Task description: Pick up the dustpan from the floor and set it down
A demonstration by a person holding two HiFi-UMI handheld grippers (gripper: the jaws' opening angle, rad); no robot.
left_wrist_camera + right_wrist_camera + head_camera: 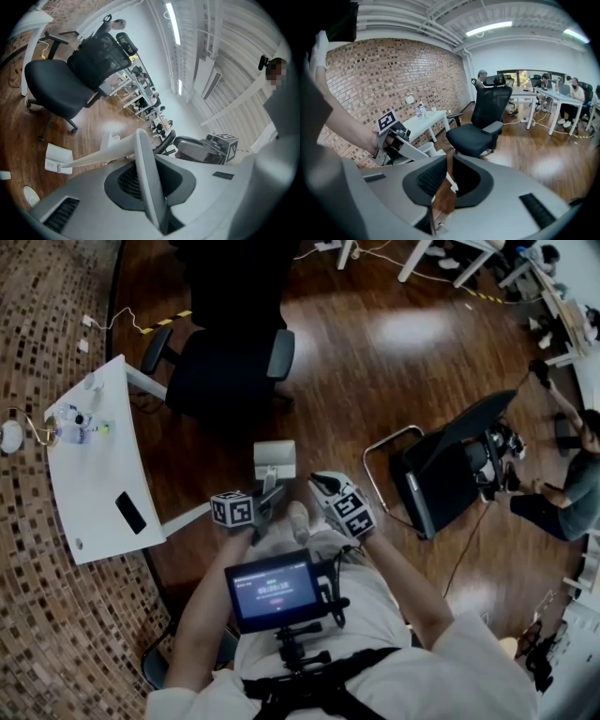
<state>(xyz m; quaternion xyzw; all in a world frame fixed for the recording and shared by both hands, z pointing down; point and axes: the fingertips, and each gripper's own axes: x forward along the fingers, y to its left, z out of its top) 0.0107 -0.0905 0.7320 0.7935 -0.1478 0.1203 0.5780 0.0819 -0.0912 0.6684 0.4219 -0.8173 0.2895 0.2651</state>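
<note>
The white long-handled dustpan (274, 463) is just ahead of the person's feet, its pan low over the wooden floor; I cannot tell if it touches. My left gripper (265, 497) is shut on its handle (146, 178), which runs out between the jaws and down to the pan (58, 159). My right gripper (324, 486) is close beside it on the right, open, with only floor showing between its pads (425, 177). The right gripper view shows the left gripper (393, 140) and part of the dustpan (427, 149).
A black office chair (230, 371) stands just beyond the dustpan. A white desk (98, 460) with bottles and a phone is at the left, on the patterned carpet. A tipped black chair (450, 470) lies at the right, with a person (572, 488) beyond.
</note>
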